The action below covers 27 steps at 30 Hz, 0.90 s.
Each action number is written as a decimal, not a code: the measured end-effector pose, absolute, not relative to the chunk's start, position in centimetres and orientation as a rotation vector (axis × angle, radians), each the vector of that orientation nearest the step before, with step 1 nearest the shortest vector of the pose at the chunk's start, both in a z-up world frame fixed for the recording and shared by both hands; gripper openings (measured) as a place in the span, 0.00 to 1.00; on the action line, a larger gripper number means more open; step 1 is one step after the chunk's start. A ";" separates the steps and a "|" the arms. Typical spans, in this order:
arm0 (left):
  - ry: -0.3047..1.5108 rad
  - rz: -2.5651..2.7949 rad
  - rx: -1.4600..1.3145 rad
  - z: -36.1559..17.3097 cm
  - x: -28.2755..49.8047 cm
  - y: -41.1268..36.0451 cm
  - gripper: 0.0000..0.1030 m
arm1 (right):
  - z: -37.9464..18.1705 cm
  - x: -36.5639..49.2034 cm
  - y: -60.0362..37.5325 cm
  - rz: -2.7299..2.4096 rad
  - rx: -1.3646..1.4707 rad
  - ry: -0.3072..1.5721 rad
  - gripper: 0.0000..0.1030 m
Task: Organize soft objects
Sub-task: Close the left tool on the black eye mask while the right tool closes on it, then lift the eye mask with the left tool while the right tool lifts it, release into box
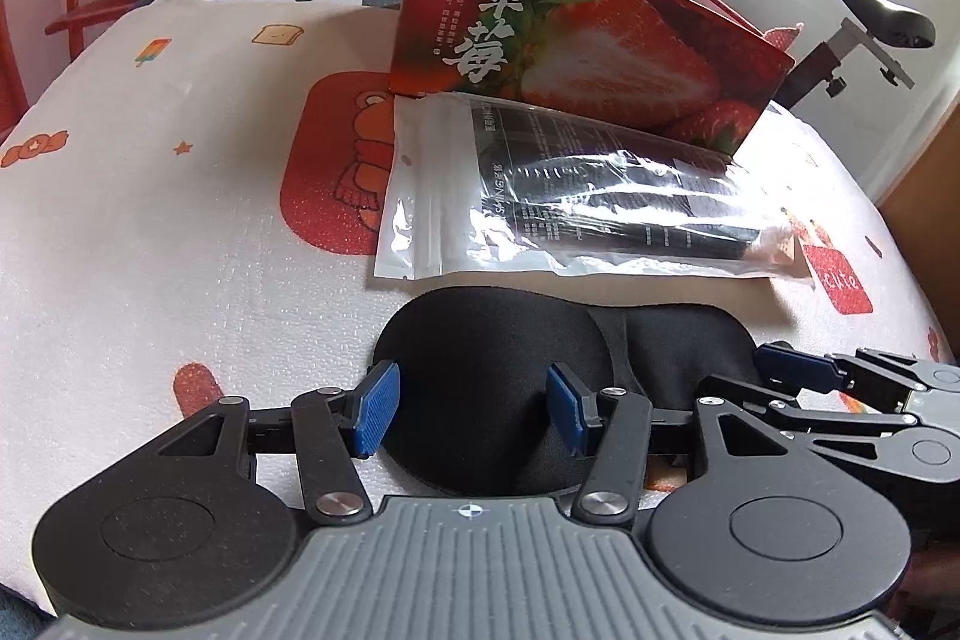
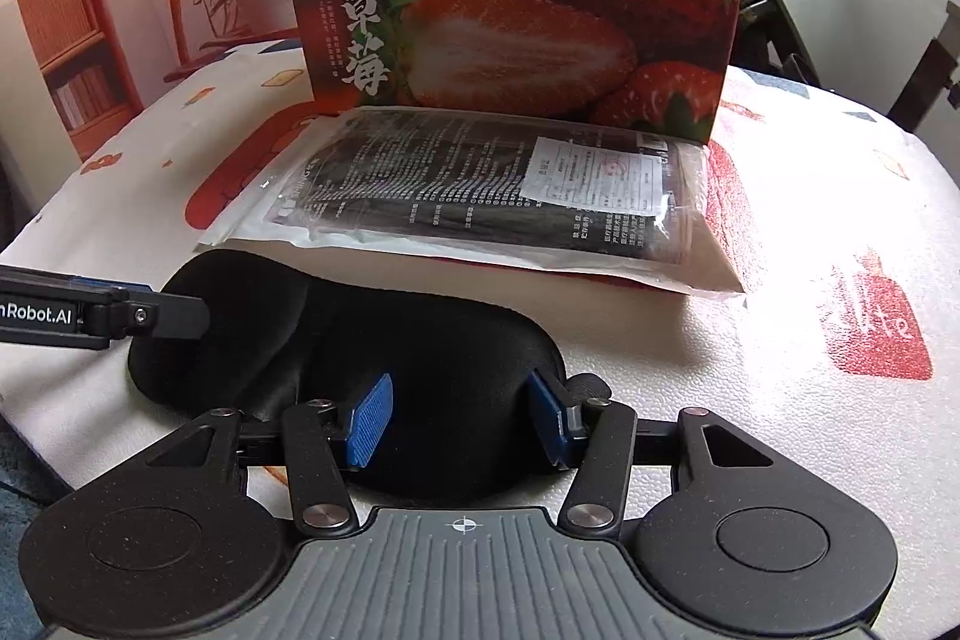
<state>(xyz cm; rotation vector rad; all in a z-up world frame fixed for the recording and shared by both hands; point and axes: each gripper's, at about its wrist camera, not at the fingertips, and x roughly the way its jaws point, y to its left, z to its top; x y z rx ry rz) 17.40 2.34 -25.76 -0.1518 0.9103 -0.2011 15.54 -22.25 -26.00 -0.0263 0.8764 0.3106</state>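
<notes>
Just ahead of both grippers, the plastic packet [image 2: 480, 196] is lying across the way, and the strawberry box [image 2: 516, 46] is standing upright behind it, blocking further reach. Left of the left gripper [image 1: 474, 409], the printed cloth [image 1: 180, 220] is staying free.

Sleep mask [image 1: 480, 376] near edge hidden behind the left claw [image 1: 474, 409]

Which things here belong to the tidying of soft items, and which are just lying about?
Belongs to the job:
- black sleep mask, lying on the table between both grippers
- clear plastic pouch with dark contents
- strawberry box, standing open behind the pouch
- left gripper
- right gripper

Just lying about:
- patterned table cover
- exercise bike behind the table
</notes>
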 end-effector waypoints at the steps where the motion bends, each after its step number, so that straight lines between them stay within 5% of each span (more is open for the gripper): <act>1: 0.910 -0.202 -0.142 -25.8 17.4 2.2 0.54 | -26.0 15.5 -22.3 0.309 -0.025 0.876 0.47; 11: 0.905 -0.245 -0.108 -25.9 17.0 1.1 0.54 | -25.9 15.3 -22.3 0.307 -0.003 0.887 0.45; 20: 0.898 -0.271 -0.127 -25.8 17.0 1.1 0.39 | -25.6 14.7 -21.8 0.343 0.012 0.898 0.39; 27: 0.885 -0.303 -0.133 -25.5 16.7 1.2 0.19 | -25.2 14.1 -21.5 0.394 0.046 0.889 0.23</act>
